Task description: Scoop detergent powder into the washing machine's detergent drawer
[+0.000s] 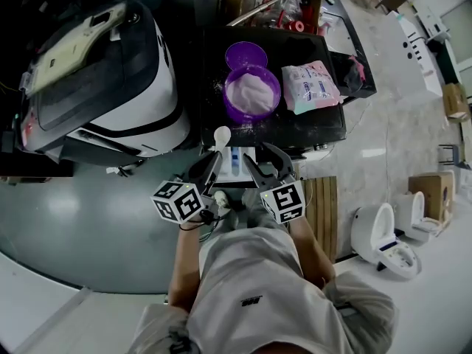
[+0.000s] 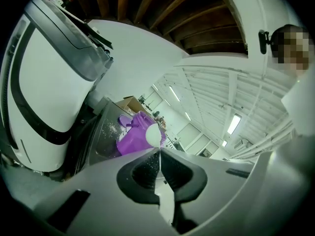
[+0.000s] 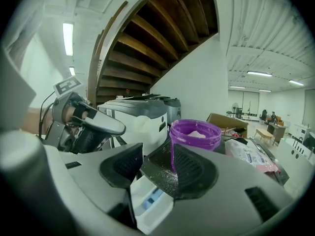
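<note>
A purple tub of white powder stands open on the black table, and also shows as the purple tub in both gripper views. My left gripper is shut on the handle of a white scoop. The scoop's bowl is held up just in front of the tub. The white detergent drawer with blue inserts sits between the two grippers. My right gripper is open right of the drawer, with powder dusted on one pad. I cannot tell how much the scoop holds.
The white and black washing machine stands left of the table. A purple lid lies behind the tub and a pink and white detergent bag to its right. A cardboard box sits at the back.
</note>
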{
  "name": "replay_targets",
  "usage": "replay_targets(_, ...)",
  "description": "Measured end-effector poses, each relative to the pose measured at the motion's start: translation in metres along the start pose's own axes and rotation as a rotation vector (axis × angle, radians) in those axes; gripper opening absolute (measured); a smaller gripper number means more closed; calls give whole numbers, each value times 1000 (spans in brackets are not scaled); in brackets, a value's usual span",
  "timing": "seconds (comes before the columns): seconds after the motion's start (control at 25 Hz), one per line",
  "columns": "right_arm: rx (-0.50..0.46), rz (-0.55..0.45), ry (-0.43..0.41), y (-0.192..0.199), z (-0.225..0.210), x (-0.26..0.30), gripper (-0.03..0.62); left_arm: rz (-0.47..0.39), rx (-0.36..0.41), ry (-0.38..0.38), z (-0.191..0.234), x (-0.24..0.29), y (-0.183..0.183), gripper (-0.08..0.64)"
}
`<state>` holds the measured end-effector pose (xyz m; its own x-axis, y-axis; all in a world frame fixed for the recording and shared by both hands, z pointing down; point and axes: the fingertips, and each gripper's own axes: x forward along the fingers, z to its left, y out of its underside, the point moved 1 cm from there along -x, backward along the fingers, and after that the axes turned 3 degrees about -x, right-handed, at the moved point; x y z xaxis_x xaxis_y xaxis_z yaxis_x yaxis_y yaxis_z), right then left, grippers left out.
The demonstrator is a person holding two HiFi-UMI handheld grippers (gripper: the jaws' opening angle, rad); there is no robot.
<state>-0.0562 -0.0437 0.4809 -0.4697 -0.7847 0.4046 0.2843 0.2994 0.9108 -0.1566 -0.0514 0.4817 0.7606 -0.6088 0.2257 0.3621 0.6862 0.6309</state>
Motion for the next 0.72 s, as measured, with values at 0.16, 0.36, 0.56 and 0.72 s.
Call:
replay_targets(0.16, 1, 21, -9, 13, 13, 1, 196, 4, 7, 2, 8, -11, 13, 17)
replay_targets(0.36, 10, 48, -26, 32, 24, 6, 196, 3, 14, -2, 21, -20, 28, 17)
replay_targets(0.56, 17, 87, -49, 56, 33, 8, 196, 9, 27, -16, 36, -25, 46, 17)
replay_targets(0.72, 20, 118, -65, 73, 36, 11, 196, 25, 20, -46, 50, -27, 62, 17)
